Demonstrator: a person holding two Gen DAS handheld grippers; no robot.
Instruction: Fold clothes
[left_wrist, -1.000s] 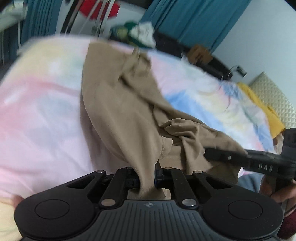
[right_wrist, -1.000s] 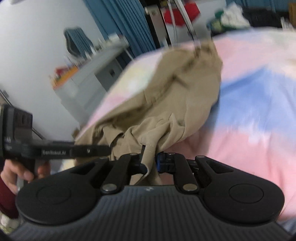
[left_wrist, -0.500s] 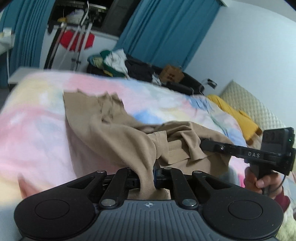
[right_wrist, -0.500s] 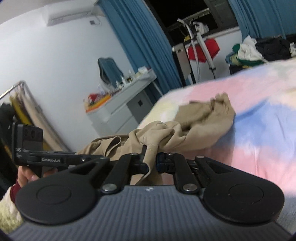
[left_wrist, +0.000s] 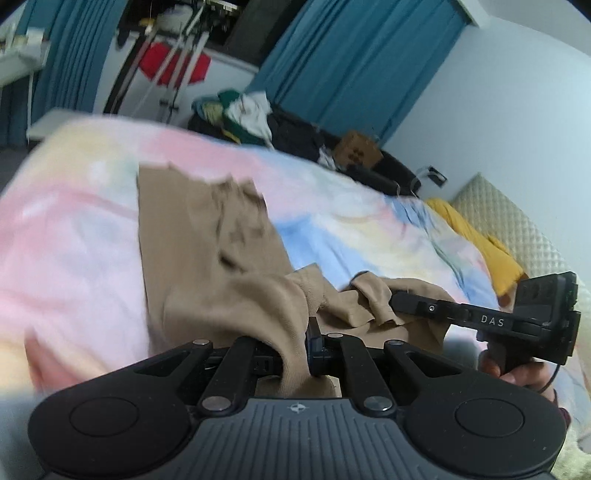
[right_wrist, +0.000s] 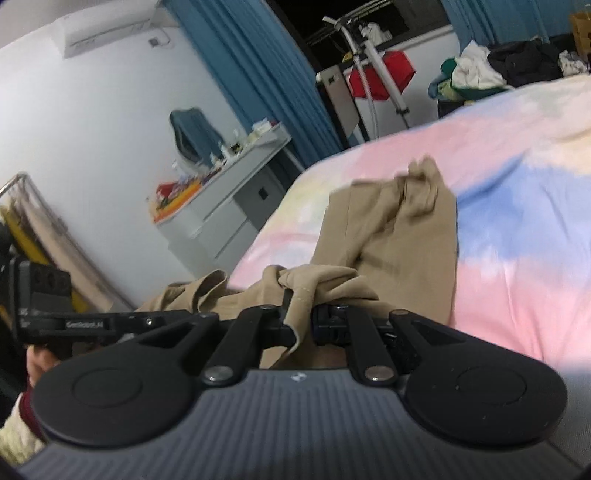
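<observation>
1. The left claw is clenched on a bunched edge of the tan garment; the cloth runs up between its fingers and away toward 12 o'clock.
2. The right claw is likewise clamped on another part of the same tan garment, a stitched fold pinched between its fingers.
3. In the left wrist view the right claw enters from 3 o'clock, gripping the cloth, with a hand on its handle.
4. In the right wrist view the left claw reaches in from 9 o'clock, a hand beneath it.
5. The garment's far part lies flat and creased on the bed; the near part is lifted and slack between the two claws.
6. The bed wears a pastel cover of pink, blue and yellow patches.
7. A yellow cloth lies at the bed's 2 o'clock edge, beside a quilted headboard.
8. Beyond the bed's far end sits a heap of clothes, with blue curtains behind.
9. A grey desk cluttered with small items stands at 10 o'clock in the right wrist view, against a white wall.
</observation>
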